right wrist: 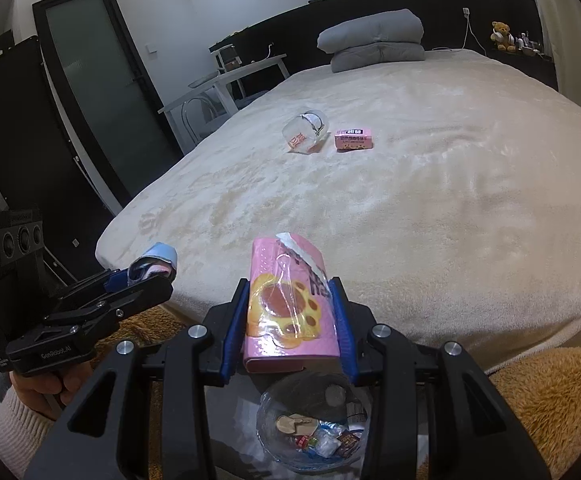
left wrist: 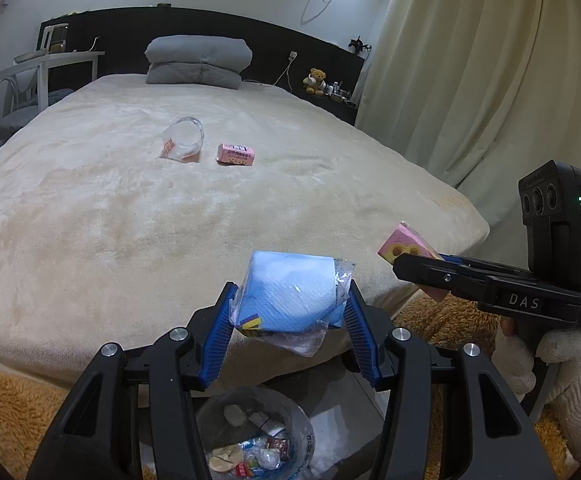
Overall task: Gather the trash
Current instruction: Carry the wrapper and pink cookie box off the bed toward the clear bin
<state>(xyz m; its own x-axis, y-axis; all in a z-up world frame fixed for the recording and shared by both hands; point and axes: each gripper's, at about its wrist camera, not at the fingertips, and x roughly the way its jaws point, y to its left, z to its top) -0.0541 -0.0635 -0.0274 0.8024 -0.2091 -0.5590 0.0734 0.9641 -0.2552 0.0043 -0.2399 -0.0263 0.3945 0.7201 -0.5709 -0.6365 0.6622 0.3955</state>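
My left gripper (left wrist: 290, 304) is shut on a blue tissue pack (left wrist: 290, 292) in torn clear wrap, held above a bag-lined trash bin (left wrist: 258, 440) with several scraps inside. My right gripper (right wrist: 290, 312) is shut on a pink paw-print carton (right wrist: 286, 304), also over the bin (right wrist: 310, 424). Each gripper shows in the other's view: the right gripper (left wrist: 422, 268) at the right, the left gripper (right wrist: 146, 276) at the left. On the cream bed lie a clear plastic cup (left wrist: 182, 142) on its side and a small pink box (left wrist: 236, 155), seen again as cup (right wrist: 306, 130) and box (right wrist: 353, 139).
The bed (left wrist: 130, 220) fills the middle, with a folded grey duvet (left wrist: 198, 60) at its head. A cream curtain (left wrist: 490, 80) hangs at the right, a white desk (left wrist: 42, 68) stands at the left. An orange fluffy rug (right wrist: 550, 400) borders the bin. A dark door (right wrist: 102, 92) stands left.
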